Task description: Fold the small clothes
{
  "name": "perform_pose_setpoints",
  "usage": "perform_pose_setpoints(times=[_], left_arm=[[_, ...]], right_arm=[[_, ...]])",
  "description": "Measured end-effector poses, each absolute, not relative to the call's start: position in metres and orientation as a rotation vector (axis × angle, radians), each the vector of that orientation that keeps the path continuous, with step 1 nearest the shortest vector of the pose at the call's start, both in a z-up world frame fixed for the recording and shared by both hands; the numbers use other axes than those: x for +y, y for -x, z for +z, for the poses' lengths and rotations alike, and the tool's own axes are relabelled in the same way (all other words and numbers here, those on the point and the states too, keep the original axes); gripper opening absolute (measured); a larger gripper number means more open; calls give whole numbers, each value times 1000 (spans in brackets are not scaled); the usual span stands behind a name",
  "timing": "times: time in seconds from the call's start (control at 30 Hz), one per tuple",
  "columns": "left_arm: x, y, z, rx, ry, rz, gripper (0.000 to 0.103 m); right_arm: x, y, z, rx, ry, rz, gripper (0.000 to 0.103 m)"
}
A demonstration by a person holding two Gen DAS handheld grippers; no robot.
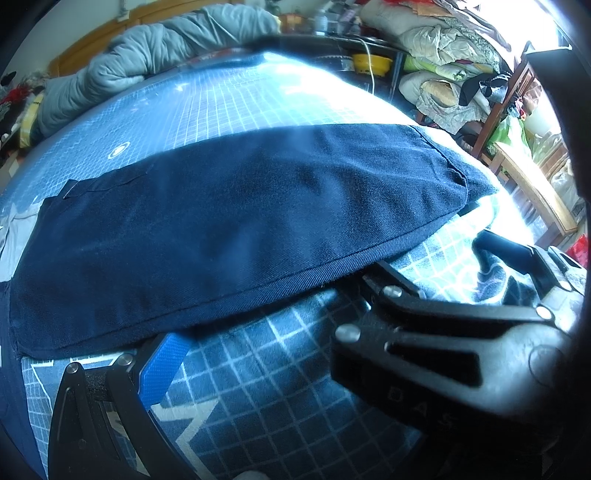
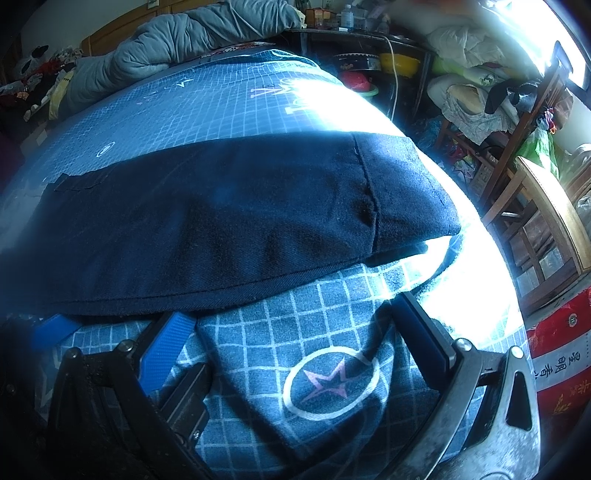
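Observation:
A dark navy garment (image 1: 240,229) (image 2: 221,221) lies flat across the blue grid-pattern bedsheet (image 1: 258,387) (image 2: 295,314), its stitched hem nearest me. My left gripper (image 1: 288,332) sits low at that hem. Its blue-padded left finger (image 1: 162,365) is spread far out, and its other finger is hidden behind the right gripper's black body (image 1: 424,332). My right gripper (image 2: 291,314) is open just in front of the hem. Its fingertips (image 2: 173,332) reach the garment's edge, and only sheet lies between them. In the right wrist view, a blue pad (image 2: 55,328) of the left gripper shows at the left.
A rolled grey quilt (image 1: 147,48) (image 2: 184,33) lies along the far side of the bed. Piled bedding (image 1: 443,48) and a wooden chair (image 2: 535,221) stand past the right edge. A grey cloth patch (image 1: 18,236) lies by the garment's left end.

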State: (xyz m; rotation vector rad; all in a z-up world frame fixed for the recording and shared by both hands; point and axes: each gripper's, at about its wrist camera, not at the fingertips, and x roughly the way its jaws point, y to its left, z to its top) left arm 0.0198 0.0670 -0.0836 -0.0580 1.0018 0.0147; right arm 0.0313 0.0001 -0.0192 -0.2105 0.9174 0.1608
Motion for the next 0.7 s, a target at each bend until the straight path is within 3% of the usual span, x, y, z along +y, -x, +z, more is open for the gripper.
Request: perform_pose_setpoints(times=[0.33,0.53,0.7], left_arm=[[128,20,-51,1158,79,-449,103],[223,93,35,947,143,-436,103],[302,156,147,677,108,-367,103]], right_arm=[[-22,-16,-6,875,50,284,103],[-4,51,34,758,6,411,103],[40,120,86,651,57,546,103]])
